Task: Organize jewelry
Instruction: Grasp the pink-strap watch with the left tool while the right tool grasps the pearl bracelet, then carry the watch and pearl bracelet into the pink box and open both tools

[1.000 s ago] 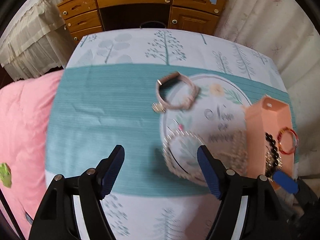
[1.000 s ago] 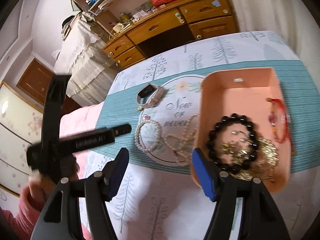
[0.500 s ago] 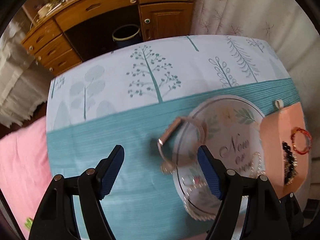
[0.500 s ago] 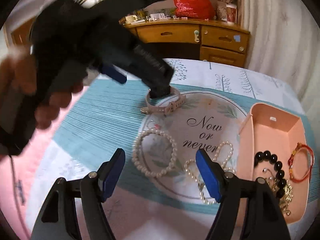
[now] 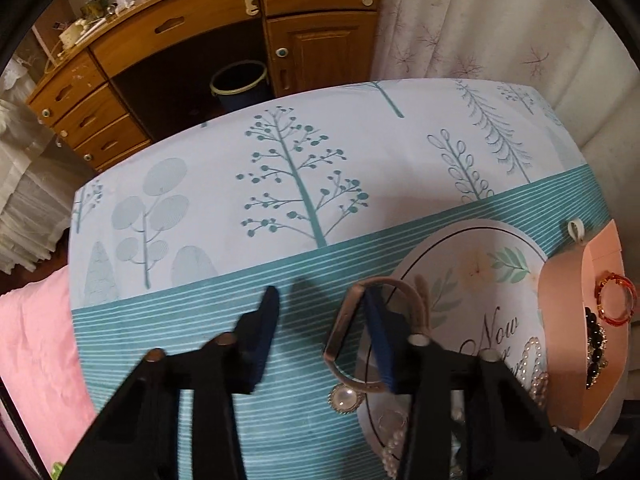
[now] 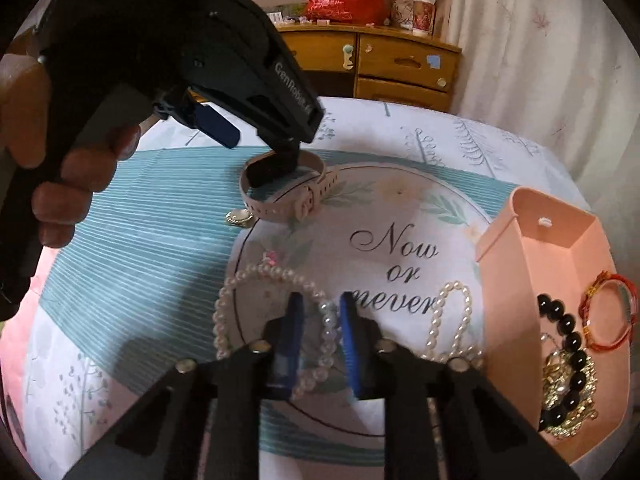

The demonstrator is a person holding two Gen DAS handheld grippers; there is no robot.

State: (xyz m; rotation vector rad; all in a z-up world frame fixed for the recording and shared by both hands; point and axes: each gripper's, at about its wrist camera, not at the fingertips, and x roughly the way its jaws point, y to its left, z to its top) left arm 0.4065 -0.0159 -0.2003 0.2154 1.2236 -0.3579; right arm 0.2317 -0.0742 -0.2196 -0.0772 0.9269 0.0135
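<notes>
A beige watch [image 5: 340, 336] lies at the left rim of the round printed mat [image 5: 480, 280]; it also shows in the right wrist view [image 6: 288, 196]. My left gripper [image 5: 320, 312] is open, its right finger inside the strap loop, its left finger outside on the cloth. My right gripper [image 6: 320, 312] is partly closed around the rim of a pearl bracelet [image 6: 248, 280] on the mat, not visibly clamping it. A pearl necklace [image 6: 452, 320] lies beside the pink box [image 6: 516, 288], which holds a black bead bracelet [image 6: 568, 344], a red bangle [image 6: 608, 312] and gold chains.
A pearl brooch [image 6: 240, 217] lies on the teal cloth beside the watch. A wooden desk [image 5: 200, 40] with a bin under it stands beyond the table. A curtain hangs at the right, pink bedding lies at the left.
My left gripper has dropped onto the watch, one finger into its loop. My right gripper has moved down over the pearl bracelet and its jaws have narrowed.
</notes>
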